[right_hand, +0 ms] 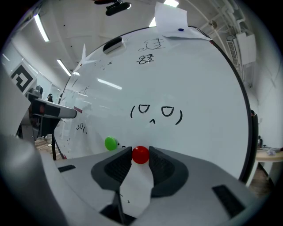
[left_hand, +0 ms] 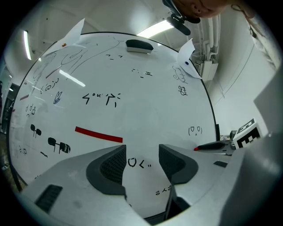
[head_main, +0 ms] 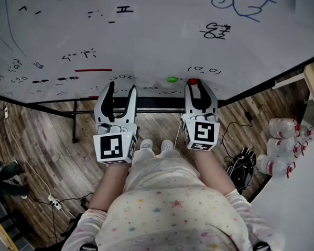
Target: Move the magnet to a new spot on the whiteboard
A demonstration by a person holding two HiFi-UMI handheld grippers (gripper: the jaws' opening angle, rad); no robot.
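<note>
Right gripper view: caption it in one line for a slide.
Right gripper closed on the red magnet against the whiteboard, a green magnet beside it.

Lighting: bright, even, from ceiling tubes (right_hand: pixel 42 27) at ten o'clock. Glare streaks on the whiteboard (right_hand: pixel 199 88). Gripper views: strong fisheye bending, dark corners. Shadows soft, focus sharp.

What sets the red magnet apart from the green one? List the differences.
Colour: the red magnet is red, the green magnet green. State: the red magnet sits gripped between the right gripper's jaws; the green magnet stands free, to its left. Both are small, round and low on the whiteboard.
</note>
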